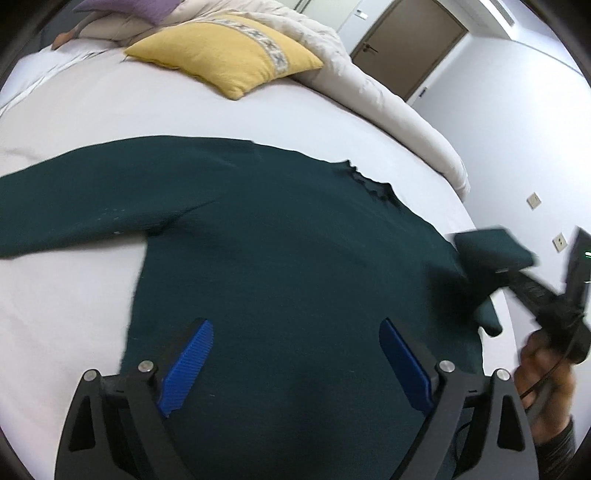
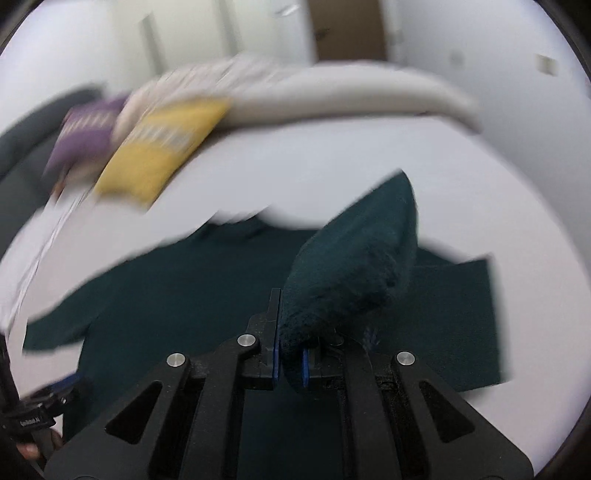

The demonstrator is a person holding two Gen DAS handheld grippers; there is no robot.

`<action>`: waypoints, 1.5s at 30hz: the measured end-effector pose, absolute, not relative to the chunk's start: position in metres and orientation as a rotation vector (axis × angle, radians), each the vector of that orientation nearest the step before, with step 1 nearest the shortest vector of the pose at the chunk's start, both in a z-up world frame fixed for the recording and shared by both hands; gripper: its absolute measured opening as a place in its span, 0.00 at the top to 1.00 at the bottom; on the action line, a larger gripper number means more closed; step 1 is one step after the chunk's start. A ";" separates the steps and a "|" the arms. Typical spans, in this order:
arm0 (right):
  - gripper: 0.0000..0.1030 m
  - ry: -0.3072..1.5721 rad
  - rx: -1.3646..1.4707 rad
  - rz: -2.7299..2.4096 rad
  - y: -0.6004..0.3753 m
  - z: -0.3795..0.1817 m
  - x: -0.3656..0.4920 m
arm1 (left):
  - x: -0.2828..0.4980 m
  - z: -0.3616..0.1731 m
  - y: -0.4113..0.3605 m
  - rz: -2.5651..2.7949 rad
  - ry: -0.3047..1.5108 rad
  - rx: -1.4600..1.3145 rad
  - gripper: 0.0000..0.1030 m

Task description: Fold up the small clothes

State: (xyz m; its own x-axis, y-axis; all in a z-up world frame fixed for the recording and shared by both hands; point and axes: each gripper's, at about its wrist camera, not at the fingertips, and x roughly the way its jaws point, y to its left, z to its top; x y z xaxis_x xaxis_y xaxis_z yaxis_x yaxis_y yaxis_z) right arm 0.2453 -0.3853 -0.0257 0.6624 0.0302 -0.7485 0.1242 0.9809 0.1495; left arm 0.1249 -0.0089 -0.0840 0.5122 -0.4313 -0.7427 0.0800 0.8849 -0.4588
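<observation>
A dark green sweater [image 1: 280, 236] lies spread flat on the white bed [image 1: 74, 302], one sleeve stretched out to the left. My left gripper [image 1: 295, 365] is open above the sweater's lower body, its blue pads [image 1: 188, 365] wide apart. My right gripper [image 2: 290, 354] is shut on the sweater's right sleeve [image 2: 354, 266] and holds it lifted above the body; it also shows in the left wrist view [image 1: 517, 280] at the right edge. The right wrist view is blurred by motion.
A yellow cushion [image 1: 225, 51] and a purple cushion [image 1: 129, 9] lie at the far side of the bed by a cream duvet [image 1: 388, 92]. A brown door [image 1: 406, 44] and white walls stand beyond. The bed edge [image 1: 495, 280] runs at the right.
</observation>
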 end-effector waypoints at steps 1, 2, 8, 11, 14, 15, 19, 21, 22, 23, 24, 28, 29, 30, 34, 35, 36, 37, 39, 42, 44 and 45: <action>0.93 0.896 0.193 -0.019 -0.366 -0.043 0.251 | 0.125 -0.086 -0.005 -0.316 0.991 -0.404 0.10; 0.91 0.943 0.195 0.009 -0.354 -0.061 0.261 | 0.124 -0.087 -0.002 -0.318 0.991 -0.412 0.10; 0.48 0.937 0.249 0.166 -0.340 -0.095 0.224 | 0.130 -0.089 -0.015 -0.349 0.996 -0.404 0.10; 0.42 0.829 0.315 0.136 -0.366 -0.076 0.171 | 0.139 -0.089 -0.045 -0.383 1.018 -0.382 0.10; 0.42 0.788 0.426 0.043 -0.425 -0.069 0.137 | 0.154 -0.090 -0.091 -0.413 1.036 -0.280 0.11; 0.42 0.784 0.450 0.012 -0.444 -0.071 0.133 | 0.159 -0.092 -0.101 -0.411 1.042 -0.253 0.14; 0.42 0.774 0.439 -0.084 -0.486 -0.077 0.132 | 0.200 -0.110 -0.138 -0.360 1.102 -0.158 0.37; 0.42 0.770 0.472 -0.110 -0.505 -0.081 0.136 | 0.210 -0.118 -0.150 -0.323 1.110 -0.114 0.44; 0.42 0.765 0.487 -0.123 -0.513 -0.080 0.125 | 0.212 -0.115 -0.153 -0.322 1.099 -0.103 0.57; 0.42 0.760 0.500 -0.140 -0.522 -0.083 0.123 | 0.215 -0.113 -0.153 -0.334 1.100 -0.100 0.77; 0.42 0.754 0.506 -0.151 -0.525 -0.087 0.113 | 0.215 -0.109 -0.153 -0.344 1.096 -0.100 0.85; 0.42 0.741 0.550 -0.182 -0.550 -0.098 0.093 | 0.216 -0.075 -0.142 -0.379 1.004 -0.127 0.89; 0.42 0.739 0.559 -0.184 -0.554 -0.101 0.084 | 0.218 -0.066 -0.139 -0.383 0.965 -0.137 0.89; 0.42 0.737 0.568 -0.182 -0.555 -0.099 0.076 | 0.219 -0.057 -0.135 -0.382 0.926 -0.145 0.89; 0.42 0.728 0.595 -0.182 -0.568 -0.092 0.077 | 0.241 -0.060 -0.114 -0.345 0.902 -0.145 0.89; 0.42 0.730 0.603 -0.185 -0.571 -0.091 0.082 | 0.246 -0.072 -0.111 -0.335 0.929 -0.139 0.89; 0.42 0.738 0.611 -0.188 -0.575 -0.089 0.087 | 0.250 -0.083 -0.109 -0.320 0.953 -0.132 0.89; 0.42 0.752 0.618 -0.200 -0.578 -0.089 0.097 | 0.256 -0.102 -0.105 -0.302 0.996 -0.131 0.89; 0.43 0.790 0.626 -0.211 -0.583 -0.094 0.117 | 0.258 -0.119 -0.101 -0.300 1.020 -0.162 0.85; 0.47 0.840 0.612 -0.240 -0.584 -0.105 0.137 | 0.258 -0.120 -0.101 -0.310 0.998 -0.180 0.84; 0.54 0.871 0.602 -0.244 -0.585 -0.116 0.156 | 0.259 -0.119 -0.102 -0.317 0.996 -0.175 0.84; 0.58 0.886 0.599 -0.250 -0.586 -0.121 0.164 | 0.260 -0.119 -0.101 -0.321 0.996 -0.180 0.84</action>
State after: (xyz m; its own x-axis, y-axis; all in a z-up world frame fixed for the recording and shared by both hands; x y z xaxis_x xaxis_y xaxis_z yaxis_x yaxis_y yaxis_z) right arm 0.1636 -0.5855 -0.1207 0.6170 0.0371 -0.7861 0.4421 0.8100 0.3853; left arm 0.2599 -0.1010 -0.1193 0.5016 -0.3456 -0.7931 0.1826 0.9384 -0.2934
